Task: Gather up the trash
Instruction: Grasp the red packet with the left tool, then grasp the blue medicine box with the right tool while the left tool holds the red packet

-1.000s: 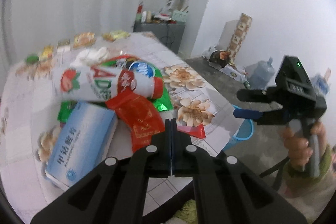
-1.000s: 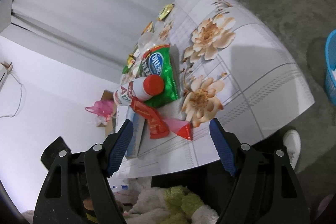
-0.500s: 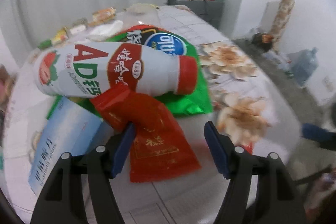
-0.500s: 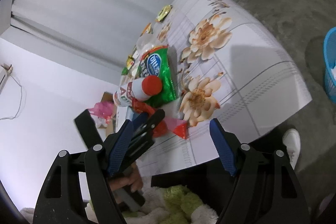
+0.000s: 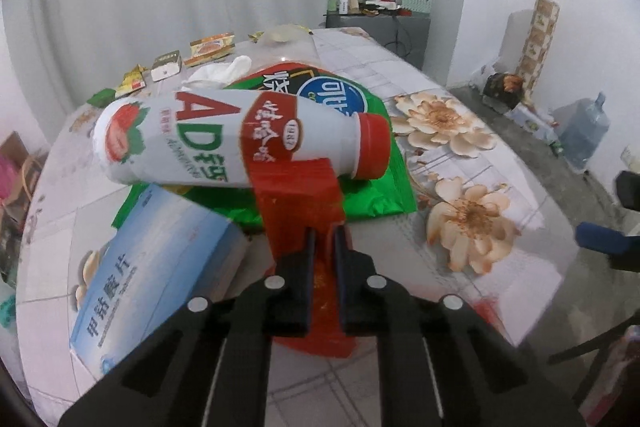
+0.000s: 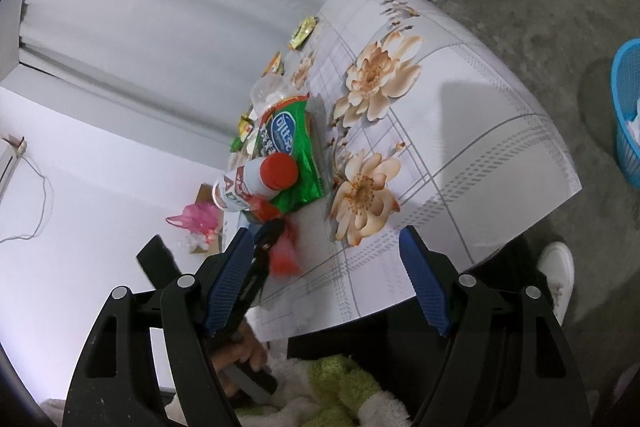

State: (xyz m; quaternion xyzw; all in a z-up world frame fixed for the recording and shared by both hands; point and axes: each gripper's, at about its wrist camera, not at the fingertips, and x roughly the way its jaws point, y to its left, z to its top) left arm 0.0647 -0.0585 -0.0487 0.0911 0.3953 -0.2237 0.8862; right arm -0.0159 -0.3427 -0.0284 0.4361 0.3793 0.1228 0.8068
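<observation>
A red wrapper (image 5: 298, 203) lies at the table's near edge, its far end tucked under a white AD drink bottle (image 5: 224, 143) with a red cap. The jaws of my left gripper (image 5: 323, 239) are closing and pinch the wrapper's near part between them. The bottle rests on a green snack bag (image 5: 372, 195), beside a blue medicine box (image 5: 160, 259). From the right wrist view, the left gripper (image 6: 276, 227) grips the red wrapper (image 6: 284, 255) just in front of the bottle (image 6: 256, 179). My right gripper (image 6: 326, 239) hovers open before the table's edge, holding nothing.
Small snack wrappers (image 5: 208, 47) and a white crumpled glove (image 5: 224, 71) lie at the back of the flowered table (image 6: 480, 147). A blue basket (image 6: 628, 123) stands on the floor to the right. A water jug (image 5: 584, 131) and a grey cabinet (image 5: 376, 27) stand further off.
My left gripper dropped toward the pile, opened wide over the red wrapper, then closed on it. The right gripper stayed where it was, still open.
</observation>
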